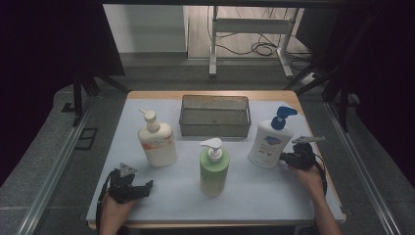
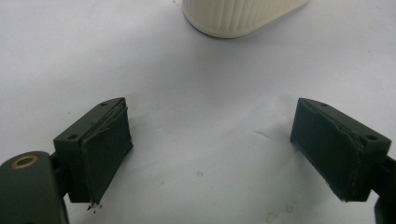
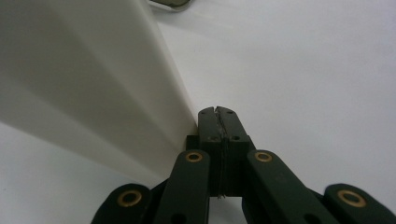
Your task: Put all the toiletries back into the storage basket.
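The left gripper (image 1: 145,187) is held low by the left hand (image 1: 113,208), which comes in from the bottom edge of the high view. Its two black jaws are spread wide apart, with nothing between them, and its fingertips (image 2: 109,140) point forward. A grey three-cornered plate sits on top of it, behind the jaws.

The right gripper (image 1: 285,157) is held by the right hand (image 1: 308,176), with the forearm behind it running down to the bottom edge. Its jaws are pressed together, pad against pad, and they hold nothing. The closed tip (image 3: 217,116) points forward and slightly to the left.
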A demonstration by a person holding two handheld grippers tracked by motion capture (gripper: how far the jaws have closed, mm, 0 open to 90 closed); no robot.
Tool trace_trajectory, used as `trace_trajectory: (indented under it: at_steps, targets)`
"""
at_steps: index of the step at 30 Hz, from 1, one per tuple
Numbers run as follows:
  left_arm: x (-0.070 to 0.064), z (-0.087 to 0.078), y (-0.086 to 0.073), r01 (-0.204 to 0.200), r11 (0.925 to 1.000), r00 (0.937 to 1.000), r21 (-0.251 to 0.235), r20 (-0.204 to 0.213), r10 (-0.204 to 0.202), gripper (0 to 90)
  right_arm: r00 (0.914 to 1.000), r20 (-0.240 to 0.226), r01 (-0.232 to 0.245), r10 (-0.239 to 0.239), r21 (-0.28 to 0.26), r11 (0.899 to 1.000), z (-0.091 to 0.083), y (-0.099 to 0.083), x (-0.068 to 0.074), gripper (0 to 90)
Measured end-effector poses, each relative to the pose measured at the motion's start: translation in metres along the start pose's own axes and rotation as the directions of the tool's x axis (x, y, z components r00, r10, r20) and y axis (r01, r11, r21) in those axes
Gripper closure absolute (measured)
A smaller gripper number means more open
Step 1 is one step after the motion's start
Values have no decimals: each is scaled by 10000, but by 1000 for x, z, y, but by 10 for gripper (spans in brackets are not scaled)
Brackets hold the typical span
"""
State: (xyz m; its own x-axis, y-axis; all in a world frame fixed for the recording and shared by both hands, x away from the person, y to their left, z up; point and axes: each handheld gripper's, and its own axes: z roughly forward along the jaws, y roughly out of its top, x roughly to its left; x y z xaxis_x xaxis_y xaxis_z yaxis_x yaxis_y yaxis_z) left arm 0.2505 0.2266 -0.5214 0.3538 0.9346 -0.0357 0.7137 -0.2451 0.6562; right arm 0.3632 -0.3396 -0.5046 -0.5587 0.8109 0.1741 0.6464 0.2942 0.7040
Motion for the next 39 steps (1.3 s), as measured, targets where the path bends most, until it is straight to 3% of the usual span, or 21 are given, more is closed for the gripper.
trace_trajectory:
  at_steps: [19,25,39]
  targets:
    - [0,0,0,7,10000,10000,1,-3,-7,119,9996,-136,229,-227,164,9996,2,-12,16,895]
    - [0,0,0,7,10000,10000,44,-20,-7,119,9986,-379,364,-359,116,9993,1,-17,20,890]
    - [0,0,1,-21,10000,10000,42,-21,21,119,9983,-211,533,-539,-287,9982,-27,-19,30,661]
